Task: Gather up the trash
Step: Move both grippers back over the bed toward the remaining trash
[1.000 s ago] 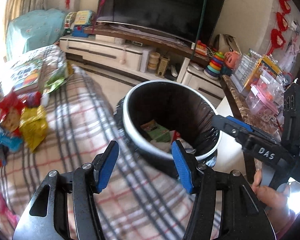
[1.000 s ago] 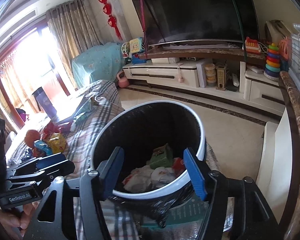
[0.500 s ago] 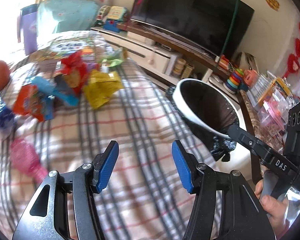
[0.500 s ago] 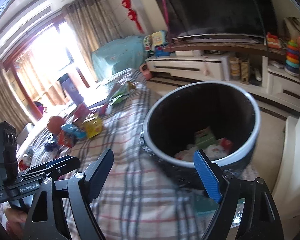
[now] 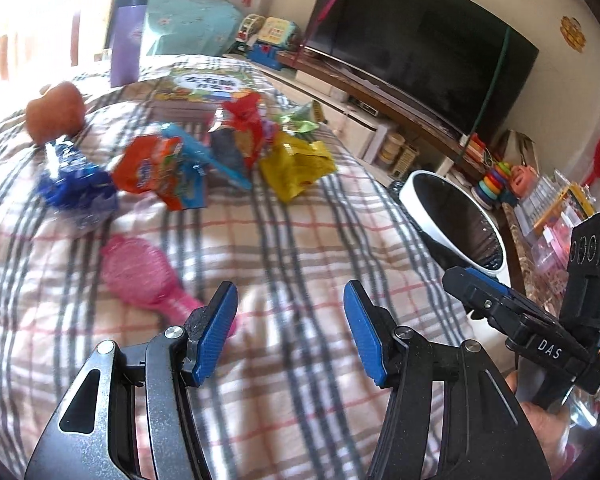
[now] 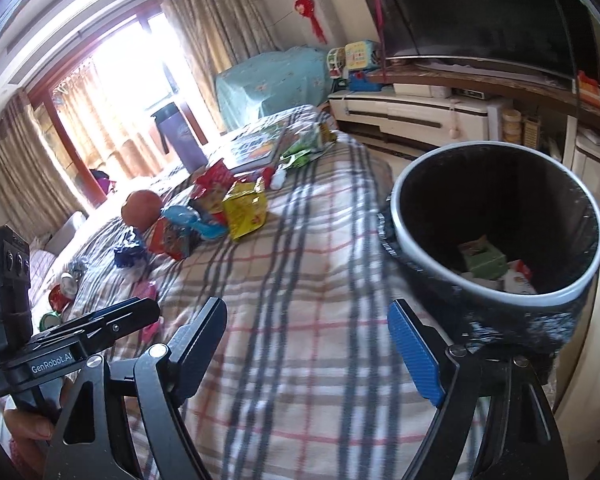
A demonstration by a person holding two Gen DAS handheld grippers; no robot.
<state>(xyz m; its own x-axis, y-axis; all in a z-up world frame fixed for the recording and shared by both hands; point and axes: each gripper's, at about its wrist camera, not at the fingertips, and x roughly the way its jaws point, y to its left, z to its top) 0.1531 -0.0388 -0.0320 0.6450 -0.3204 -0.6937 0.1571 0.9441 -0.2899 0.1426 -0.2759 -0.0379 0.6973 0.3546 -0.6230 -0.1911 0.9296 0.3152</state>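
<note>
Plaid bedding (image 5: 300,240) fills both views, wrappers heaped toward ten o'clock: a yellow bag (image 5: 296,164), an orange packet (image 5: 156,168), blue foil (image 5: 76,192). Only the left view shows the pink brush (image 5: 140,276) clearly, just past the left gripper (image 5: 290,332), whose jaws stand apart on nothing. The right gripper (image 6: 312,356) is spread wide and empty. Its view alone looks into the bin (image 6: 500,292) at two o'clock, where a green carton (image 6: 482,258) lies with what may be paper.
</note>
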